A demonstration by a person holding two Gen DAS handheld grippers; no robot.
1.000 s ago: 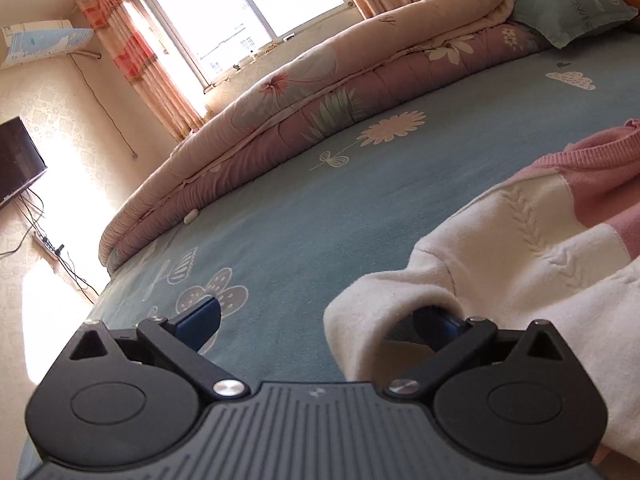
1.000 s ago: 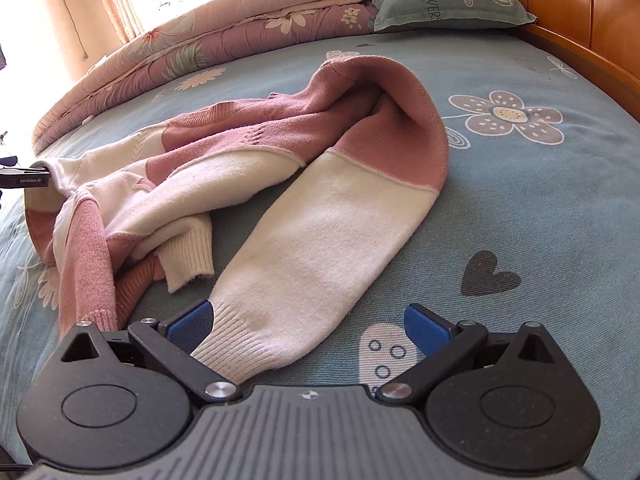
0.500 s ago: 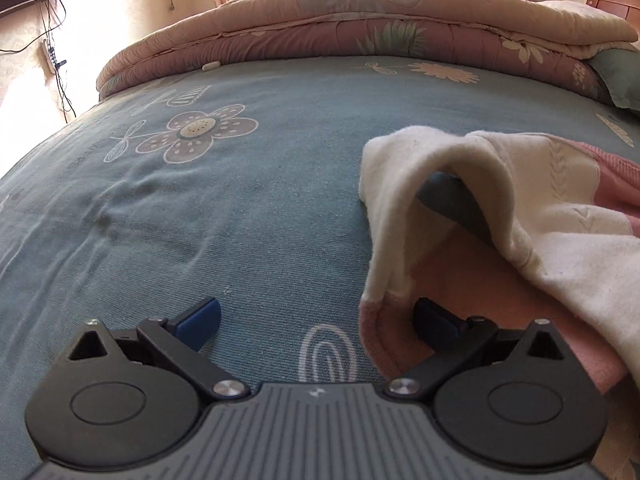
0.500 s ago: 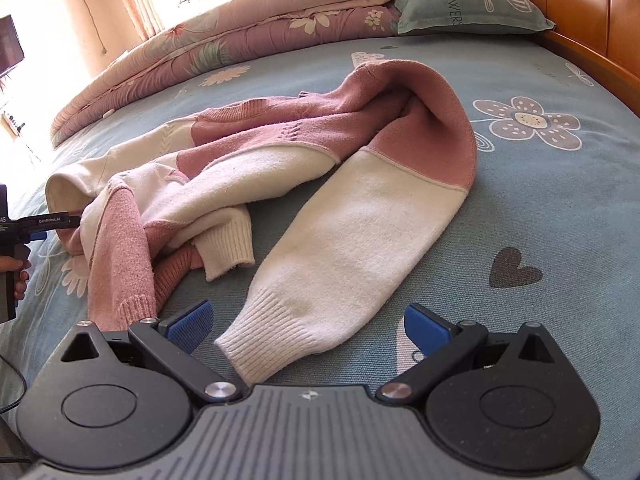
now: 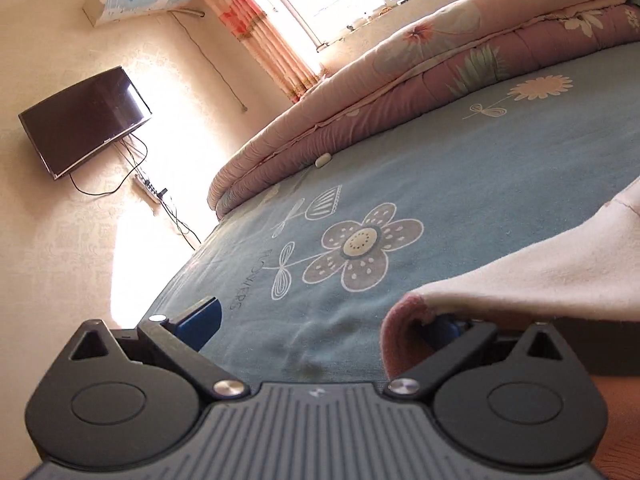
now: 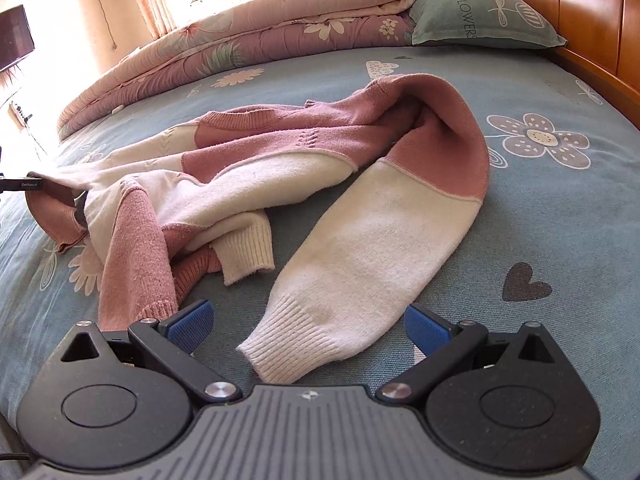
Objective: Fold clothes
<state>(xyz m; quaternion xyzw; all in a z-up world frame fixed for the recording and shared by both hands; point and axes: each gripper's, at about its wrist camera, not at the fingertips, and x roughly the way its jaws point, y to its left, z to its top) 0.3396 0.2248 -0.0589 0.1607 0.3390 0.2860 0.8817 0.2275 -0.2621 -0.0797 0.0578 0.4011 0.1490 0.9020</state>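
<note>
Right now the left gripper [image 5: 320,322] has its jaws spread wide, and the pink hem of the sweater [image 5: 532,276] is hooked over its right finger [image 5: 442,326], the cream knit stretching away from it toward the right of the view; the left finger [image 5: 200,322] is bare above the blue sheet. The right gripper [image 6: 306,324] also has its jaws spread, holding nothing, with the ribbed cream cuff [image 6: 288,350] of one sleeve lying between the two blue pads [image 6: 190,320] and touching neither. From the right wrist view the sweater [image 6: 280,168] lies crumpled across the middle of the bed [image 6: 560,220], pink and cream, one sleeve arching toward the headboard side and back down to the gripper, the other cuff bunched near the middle. Its far corner is lifted at the bed's left edge, where the left gripper [image 6: 20,184] shows. A folded quilt [image 6: 240,40] lies along the far edge, and a pillow [image 6: 480,16] sits in the corner by the wooden headboard [image 6: 580,12].
</note>
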